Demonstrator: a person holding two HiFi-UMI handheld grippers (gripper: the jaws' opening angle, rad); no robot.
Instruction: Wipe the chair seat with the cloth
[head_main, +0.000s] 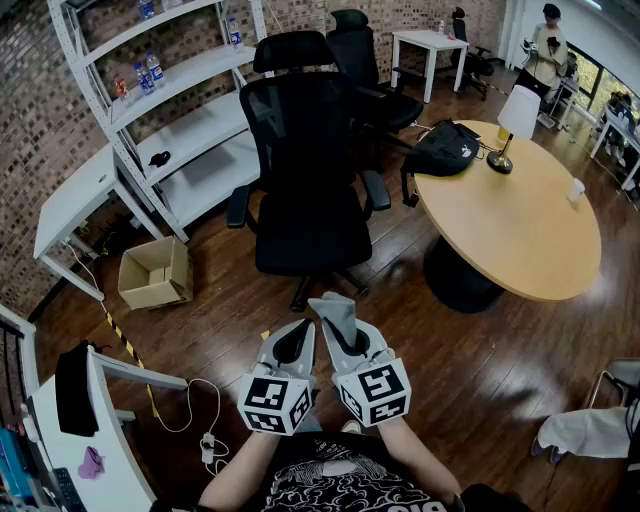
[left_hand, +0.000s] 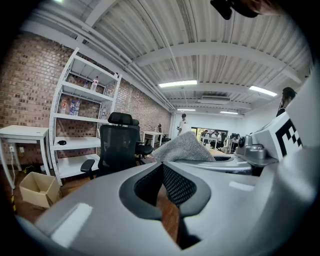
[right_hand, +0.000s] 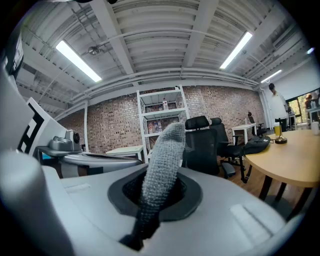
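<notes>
A black mesh office chair (head_main: 300, 150) stands ahead of me on the wooden floor, its seat (head_main: 312, 238) bare. Both grippers are held close together low in the head view, short of the chair. My right gripper (head_main: 337, 322) is shut on a grey cloth (head_main: 335, 308), which sticks up from between its jaws. In the right gripper view the cloth (right_hand: 162, 160) rises through the right gripper (right_hand: 159, 192), with the chair (right_hand: 202, 145) beyond it. My left gripper (head_main: 298, 335) is shut with nothing in it. In the left gripper view the left gripper (left_hand: 162, 166) points toward the chair (left_hand: 116, 147).
A round wooden table (head_main: 520, 230) with a lamp (head_main: 515, 118) and a black bag (head_main: 445, 148) stands at the right. White shelving (head_main: 190, 130) and a cardboard box (head_main: 155, 272) are at the left. A second chair (head_main: 365, 75) stands behind. A person (head_main: 548, 50) is far back.
</notes>
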